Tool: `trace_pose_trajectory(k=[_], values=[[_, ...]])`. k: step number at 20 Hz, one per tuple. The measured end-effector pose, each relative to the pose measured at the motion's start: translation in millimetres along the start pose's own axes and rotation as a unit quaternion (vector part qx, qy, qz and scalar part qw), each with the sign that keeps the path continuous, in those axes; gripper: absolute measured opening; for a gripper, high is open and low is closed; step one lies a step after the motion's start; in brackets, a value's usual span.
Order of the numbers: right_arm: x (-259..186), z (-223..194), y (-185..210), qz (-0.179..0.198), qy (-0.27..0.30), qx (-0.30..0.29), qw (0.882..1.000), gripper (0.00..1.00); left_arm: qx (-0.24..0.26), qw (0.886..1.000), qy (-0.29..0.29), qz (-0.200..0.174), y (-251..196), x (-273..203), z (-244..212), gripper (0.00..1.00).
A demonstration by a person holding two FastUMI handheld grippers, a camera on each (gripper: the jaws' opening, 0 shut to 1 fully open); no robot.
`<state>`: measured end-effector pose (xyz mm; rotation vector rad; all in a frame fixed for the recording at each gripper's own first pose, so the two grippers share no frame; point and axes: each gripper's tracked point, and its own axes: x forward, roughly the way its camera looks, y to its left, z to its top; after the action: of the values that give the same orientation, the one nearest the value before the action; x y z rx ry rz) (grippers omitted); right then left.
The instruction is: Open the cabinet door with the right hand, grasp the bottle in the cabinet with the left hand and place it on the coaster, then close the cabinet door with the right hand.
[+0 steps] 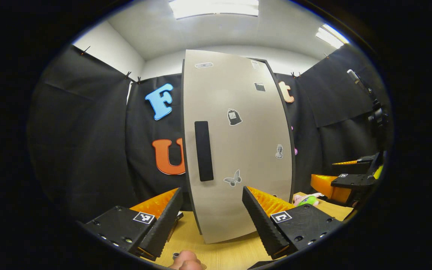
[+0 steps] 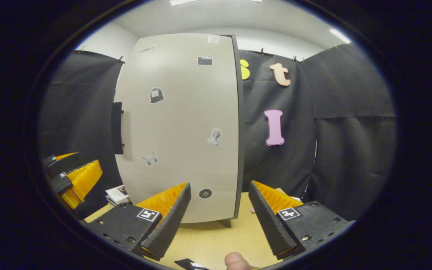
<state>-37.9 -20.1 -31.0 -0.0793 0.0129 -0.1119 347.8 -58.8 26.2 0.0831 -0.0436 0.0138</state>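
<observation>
Beige and rigid, the closed cabinet door (image 2: 180, 123) stands on the wooden table (image 2: 216, 240) before my right gripper (image 2: 216, 213), whose fingers gape wide and empty, and I judge its black handle (image 2: 117, 128) the firm hold for a light swing.

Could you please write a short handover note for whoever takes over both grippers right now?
Left gripper: open, empty, facing the cabinet door near its black handle.
Right gripper: open, empty, in front of the door's lower part, not touching it.
The door is shut, so the bottle inside cannot be seen. The cabinet stands on the wooden table. I cannot pick out the coaster.
Done: nothing yet.
Left: open the door with the right gripper, take the bottle out with the left, set it on the coaster, close the door.
</observation>
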Motion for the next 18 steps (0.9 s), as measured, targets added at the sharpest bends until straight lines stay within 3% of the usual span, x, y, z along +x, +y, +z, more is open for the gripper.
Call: trace_pose_trajectory(k=[1, 4, 7, 8, 11, 18], values=[[1.1, 1.7, -0.3, 0.001, -0.003, 0.000, 1.000, 0.96, -0.001, 1.000, -0.003, 0.002, 0.3, -1.3, 1.9, 0.96], [1.8, -0.1, -2.5, 0.001, 0.000, -0.003, 1.000, 1.00, -0.007, 1.000, 0.004, 0.000, -2.1, -1.7, -2.9, 0.96], [0.2, -0.5, -5.7, -0.003, 0.002, -0.014, 1.000, 0.95, -0.020, 1.000, 0.008, -0.006, -6.5, -1.4, -4.3, 0.96], [-0.6, 0.1, -5.8, -0.002, 0.001, -0.013, 1.000, 0.99, -0.020, 1.000, 0.009, -0.005, -6.4, -1.0, -3.9, 0.96], [-5.7, 9.5, -9.0, 0.001, -0.019, 0.000, 1.000, 0.99, -0.017, 1.000, 0.009, -0.004, -5.7, 3.0, -2.8, 0.96], [-7.8, 16.9, -15.3, -0.002, -0.035, 0.016, 0.999, 0.95, -0.025, 1.000, 0.018, 0.000, -1.9, 5.7, -6.8, 0.96]])
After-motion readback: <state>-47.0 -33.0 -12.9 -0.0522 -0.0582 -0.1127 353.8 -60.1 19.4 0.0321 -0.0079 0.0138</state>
